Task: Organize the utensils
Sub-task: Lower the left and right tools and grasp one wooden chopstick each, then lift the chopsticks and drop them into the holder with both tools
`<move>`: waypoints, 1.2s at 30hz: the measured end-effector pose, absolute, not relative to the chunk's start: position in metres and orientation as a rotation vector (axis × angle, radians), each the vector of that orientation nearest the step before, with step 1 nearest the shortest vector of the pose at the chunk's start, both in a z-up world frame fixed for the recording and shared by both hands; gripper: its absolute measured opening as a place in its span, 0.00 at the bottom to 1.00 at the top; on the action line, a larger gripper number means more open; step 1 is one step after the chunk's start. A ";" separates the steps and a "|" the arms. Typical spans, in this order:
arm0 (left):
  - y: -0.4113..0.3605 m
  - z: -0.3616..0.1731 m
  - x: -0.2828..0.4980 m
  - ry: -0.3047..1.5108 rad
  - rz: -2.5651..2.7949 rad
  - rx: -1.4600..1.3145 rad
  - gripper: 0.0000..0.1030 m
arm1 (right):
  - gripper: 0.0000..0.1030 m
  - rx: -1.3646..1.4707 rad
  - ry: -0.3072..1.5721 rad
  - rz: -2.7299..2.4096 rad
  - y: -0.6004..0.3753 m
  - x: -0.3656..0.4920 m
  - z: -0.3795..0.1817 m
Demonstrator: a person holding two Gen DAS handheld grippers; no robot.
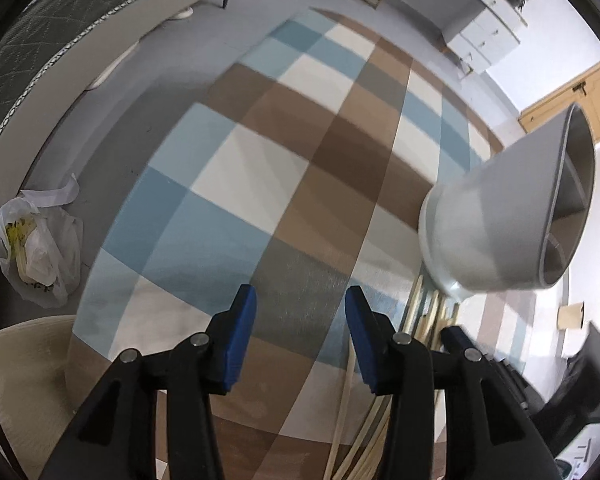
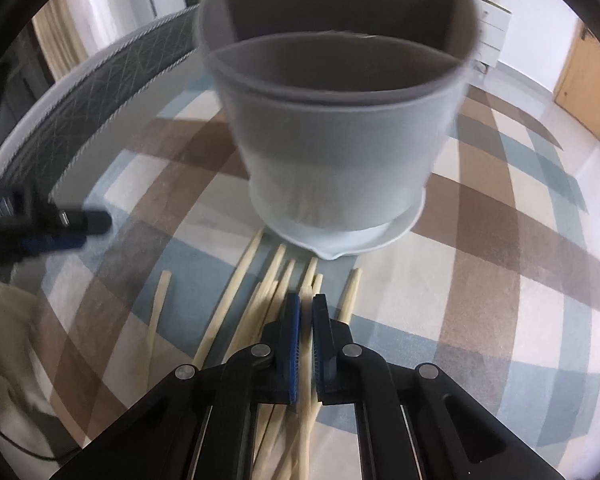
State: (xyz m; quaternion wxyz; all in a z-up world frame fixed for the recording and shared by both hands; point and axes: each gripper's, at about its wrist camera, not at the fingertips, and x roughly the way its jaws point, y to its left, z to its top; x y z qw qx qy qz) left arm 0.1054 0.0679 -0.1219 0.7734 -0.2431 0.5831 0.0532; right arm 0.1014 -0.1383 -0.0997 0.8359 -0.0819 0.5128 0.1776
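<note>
A pale grey utensil holder with inner dividers stands on its white saucer on the checked tablecloth; it also shows in the left wrist view at the right. Several pale wooden chopsticks lie on the cloth in front of it, and some show in the left wrist view. My right gripper is shut on one chopstick just in front of the holder. My left gripper is open and empty over the cloth, left of the chopsticks; it appears blurred in the right wrist view.
The round table has a checked blue, brown and white cloth. A plastic bag lies on the floor to the left. A quilted mattress edge curves behind. White drawers and a wooden door stand far back.
</note>
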 end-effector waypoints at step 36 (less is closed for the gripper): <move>-0.019 -0.112 0.096 1.213 0.022 -0.097 0.01 | 0.05 0.402 0.704 0.311 -0.262 0.066 0.002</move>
